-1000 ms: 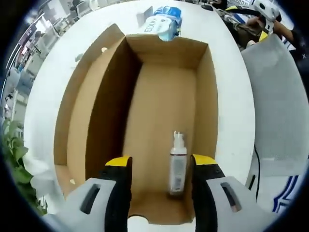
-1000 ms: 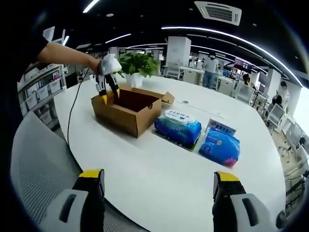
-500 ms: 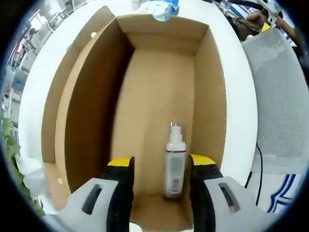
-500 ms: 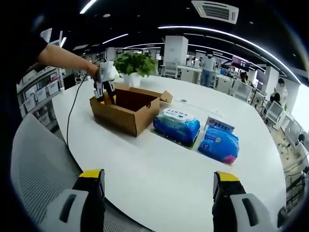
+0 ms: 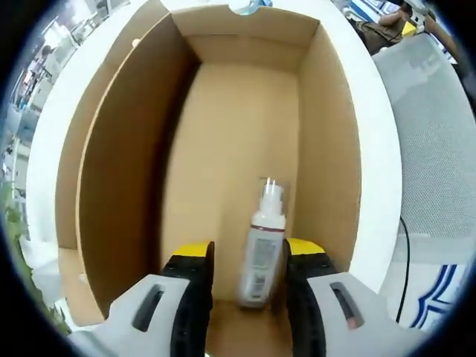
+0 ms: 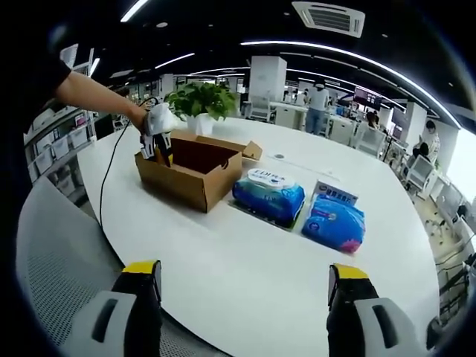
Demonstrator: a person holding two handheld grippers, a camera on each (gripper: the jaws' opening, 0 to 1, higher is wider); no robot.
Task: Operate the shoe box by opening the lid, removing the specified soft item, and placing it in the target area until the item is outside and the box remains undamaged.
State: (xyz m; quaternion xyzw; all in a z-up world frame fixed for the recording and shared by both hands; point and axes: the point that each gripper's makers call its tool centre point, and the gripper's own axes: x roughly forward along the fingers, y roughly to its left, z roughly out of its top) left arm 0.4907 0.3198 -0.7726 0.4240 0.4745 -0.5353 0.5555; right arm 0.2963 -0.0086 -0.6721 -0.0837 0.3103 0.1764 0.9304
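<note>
The left gripper [image 5: 239,260] is down inside the open box [image 5: 119,149], jaws spread around a white bottle [image 5: 262,245] lying on the box floor by the right wall, not yet pinching it. If the jaws close off-centre, the bottle could slip away, or a jaw could scrape the cardboard wall. The right gripper [image 6: 242,286] hangs wide open and empty above the table [image 6: 245,253]; its view adds two blue packs [image 6: 297,204] beside the box, and a plant [image 6: 197,100].
</note>
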